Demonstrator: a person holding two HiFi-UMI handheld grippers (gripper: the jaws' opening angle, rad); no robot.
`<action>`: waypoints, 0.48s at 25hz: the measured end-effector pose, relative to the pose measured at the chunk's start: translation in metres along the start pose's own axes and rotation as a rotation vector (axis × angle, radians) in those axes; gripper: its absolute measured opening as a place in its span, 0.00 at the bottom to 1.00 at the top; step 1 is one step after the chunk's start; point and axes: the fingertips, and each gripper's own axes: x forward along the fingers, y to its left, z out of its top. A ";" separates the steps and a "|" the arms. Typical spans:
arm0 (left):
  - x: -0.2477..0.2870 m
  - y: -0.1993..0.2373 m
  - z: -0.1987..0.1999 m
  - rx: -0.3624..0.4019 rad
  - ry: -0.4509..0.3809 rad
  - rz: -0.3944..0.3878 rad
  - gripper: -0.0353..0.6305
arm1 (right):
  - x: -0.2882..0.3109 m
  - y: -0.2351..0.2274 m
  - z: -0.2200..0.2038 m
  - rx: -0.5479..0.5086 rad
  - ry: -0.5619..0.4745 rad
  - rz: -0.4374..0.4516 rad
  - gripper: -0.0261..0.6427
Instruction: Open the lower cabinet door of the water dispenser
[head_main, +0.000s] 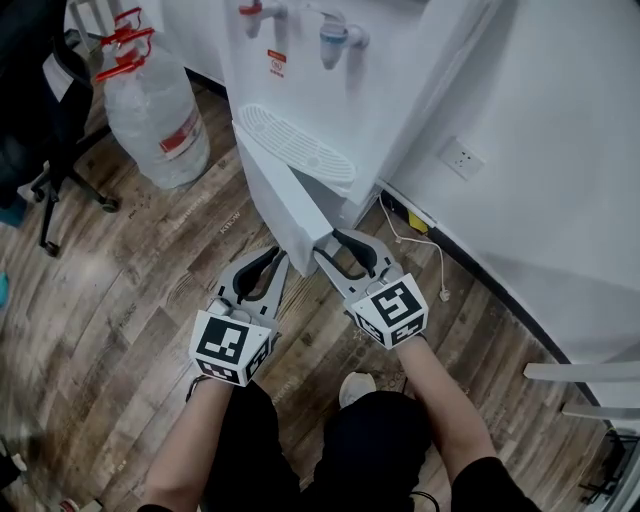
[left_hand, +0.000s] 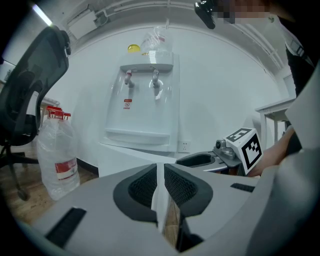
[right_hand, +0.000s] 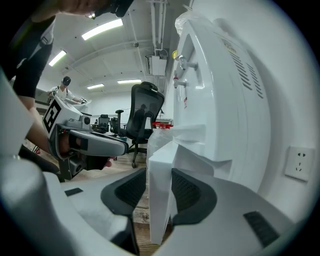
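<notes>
Grips the thin free edge of the door (head_main: 283, 195) in the left claw (left_hand: 160, 170), one jaw on either face. Clamps the door's near corner in the right claw (right_hand: 159, 175), just beside at 3 o'clock. Holds the door swung out from the dispenser (head_main: 340, 90), at 12 o'clock of both claws, above the floor (head_main: 120, 300). Shows a bottle (head_main: 155, 115) at 10 o'clock of the door, a chair (head_main: 40, 110) beyond at 9, and a socket (head_main: 462, 158) at 2.
</notes>
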 end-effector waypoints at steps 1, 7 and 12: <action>0.000 0.000 0.000 0.000 0.002 0.000 0.11 | 0.001 0.002 0.000 -0.001 0.001 0.006 0.30; 0.000 -0.001 0.000 0.000 0.002 0.003 0.18 | 0.004 0.016 0.000 -0.014 0.004 0.049 0.30; 0.001 0.001 -0.001 0.011 0.007 0.013 0.24 | 0.007 0.026 -0.002 -0.015 0.000 0.084 0.30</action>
